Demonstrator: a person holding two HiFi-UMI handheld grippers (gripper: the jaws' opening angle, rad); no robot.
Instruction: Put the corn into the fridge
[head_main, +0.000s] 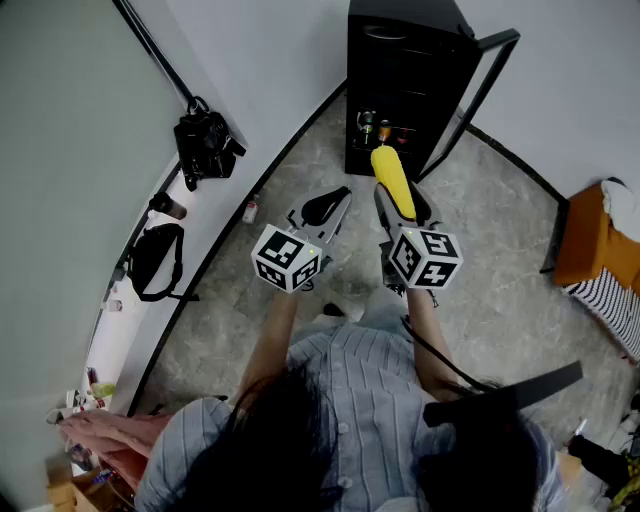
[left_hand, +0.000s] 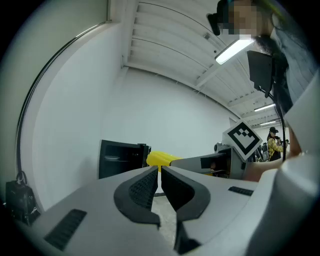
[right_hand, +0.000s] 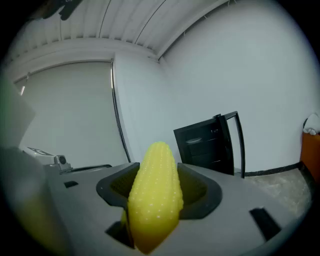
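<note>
Yellow corn held before the open fridge
The right gripper clamps the corn, not yet inside the black fridge, whose low shelf holds what may be small bottles. The left gripper is clenched on nothing.

Between my right claw's grey jaws with black pads, the corn is bright yellow, dotted with pale kernels. Ahead of the claw the fridge is black. Behind it, 1 cube shows black-and-white squares. Below lies mottled grey floor.
</note>
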